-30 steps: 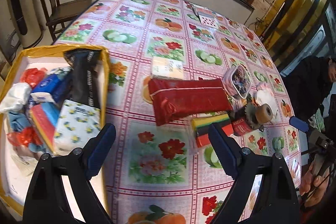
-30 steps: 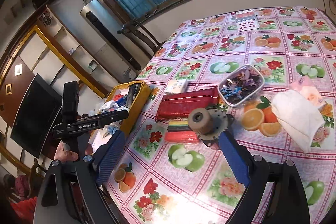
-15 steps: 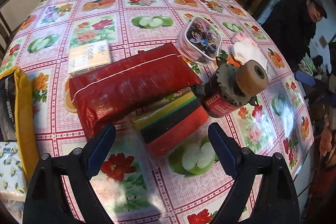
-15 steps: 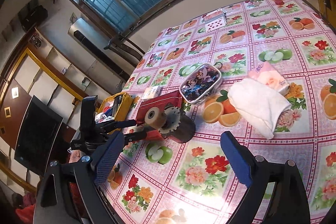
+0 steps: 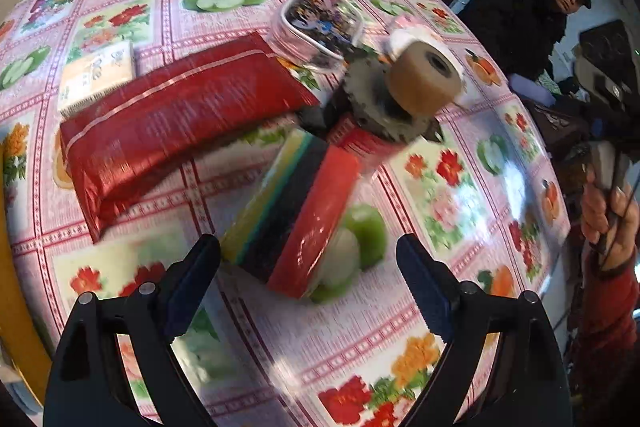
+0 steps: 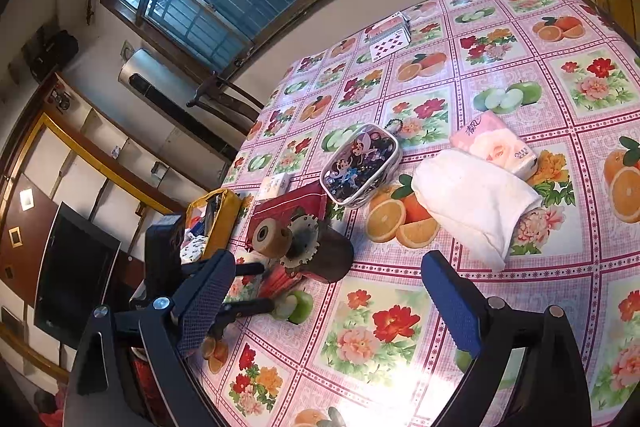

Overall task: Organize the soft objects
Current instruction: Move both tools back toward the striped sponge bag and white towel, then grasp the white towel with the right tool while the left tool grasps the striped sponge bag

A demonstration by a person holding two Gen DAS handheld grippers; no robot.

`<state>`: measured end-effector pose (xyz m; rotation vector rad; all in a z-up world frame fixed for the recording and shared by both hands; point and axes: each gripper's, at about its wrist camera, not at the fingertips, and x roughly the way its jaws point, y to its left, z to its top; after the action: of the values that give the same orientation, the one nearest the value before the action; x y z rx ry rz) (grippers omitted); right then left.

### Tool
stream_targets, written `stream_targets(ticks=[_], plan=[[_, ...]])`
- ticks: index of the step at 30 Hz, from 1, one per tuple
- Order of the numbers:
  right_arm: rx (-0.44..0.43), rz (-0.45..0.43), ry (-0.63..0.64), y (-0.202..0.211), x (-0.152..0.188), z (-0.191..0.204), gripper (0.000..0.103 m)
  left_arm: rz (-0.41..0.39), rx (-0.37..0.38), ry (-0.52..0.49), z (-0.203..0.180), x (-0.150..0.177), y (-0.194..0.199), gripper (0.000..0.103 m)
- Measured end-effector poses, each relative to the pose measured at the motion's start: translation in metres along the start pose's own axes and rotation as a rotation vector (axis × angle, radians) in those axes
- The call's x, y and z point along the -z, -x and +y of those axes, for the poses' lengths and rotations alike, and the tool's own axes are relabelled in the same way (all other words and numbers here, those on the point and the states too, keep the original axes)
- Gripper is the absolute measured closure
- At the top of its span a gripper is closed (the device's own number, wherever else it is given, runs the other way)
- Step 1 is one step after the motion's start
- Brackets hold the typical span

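A wrapped pack of striped sponges [image 5: 294, 215], yellow, black and red, lies on the fruit-print tablecloth just ahead of my open left gripper [image 5: 308, 279]. Behind it lies a long red packet [image 5: 176, 123] and a small tissue pack [image 5: 96, 73]. My right gripper [image 6: 326, 303] is open above the table's near side. A white cloth [image 6: 472, 203] and a pink tissue pack [image 6: 496, 147] lie ahead of it. The yellow-rimmed box [image 6: 218, 215] with soft items stands at the table's left edge. The left gripper [image 6: 256, 287] shows there beside the sponges [image 6: 280, 279].
A tape dispenser with a brown roll [image 5: 416, 83] stands against the sponge pack's far end. A clear pouch with cartoon print [image 5: 320, 23] sits behind it. Playing cards [image 6: 388, 41] lie far back. A person in dark clothes [image 5: 520, 15] sits beyond the table's right edge.
My left gripper has swung away from the box and closed in on the sponge pack. My right gripper has drifted right toward the white cloth. Both stay open.
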<state>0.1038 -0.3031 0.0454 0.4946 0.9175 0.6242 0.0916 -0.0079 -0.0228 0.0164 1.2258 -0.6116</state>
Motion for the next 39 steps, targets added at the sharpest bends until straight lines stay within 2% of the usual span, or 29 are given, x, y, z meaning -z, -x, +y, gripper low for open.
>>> stream_targets(ticks=[4,6,9,14,20,23,28,32,39], plan=[[-0.011,0.001,-0.008,-0.006,-0.002,0.0,0.007,-0.037,-0.052,0.03,-0.003,0.007,0.014,0.013],[-0.014,0.004,-0.01,-0.009,0.0,0.002,0.007,-0.075,-0.122,0.04,-0.003,0.004,0.018,0.013],[-0.01,0.003,0.002,-0.008,0.002,0.006,0.007,-0.067,-0.17,0.004,-0.009,-0.004,0.009,0.013],[0.116,-0.001,0.117,-0.006,-0.008,0.009,0.005,-0.029,-0.176,-0.099,-0.02,-0.01,-0.01,0.013],[0.288,0.152,0.42,-0.041,-0.027,0.002,0.004,0.011,-0.194,-0.163,-0.03,-0.008,-0.021,0.013],[0.317,0.195,0.472,-0.056,-0.034,-0.011,0.004,0.012,-0.189,-0.154,-0.032,-0.015,-0.025,0.013],[0.381,0.268,0.57,-0.08,-0.033,-0.018,0.003,0.019,-0.231,-0.178,-0.035,-0.02,-0.035,0.013],[0.395,0.273,0.597,-0.09,-0.028,-0.019,0.004,0.01,-0.23,-0.181,-0.037,-0.02,-0.036,0.013],[0.501,0.301,0.63,-0.107,-0.019,-0.023,0.006,0.002,-0.241,-0.191,-0.038,-0.02,-0.039,0.013]])
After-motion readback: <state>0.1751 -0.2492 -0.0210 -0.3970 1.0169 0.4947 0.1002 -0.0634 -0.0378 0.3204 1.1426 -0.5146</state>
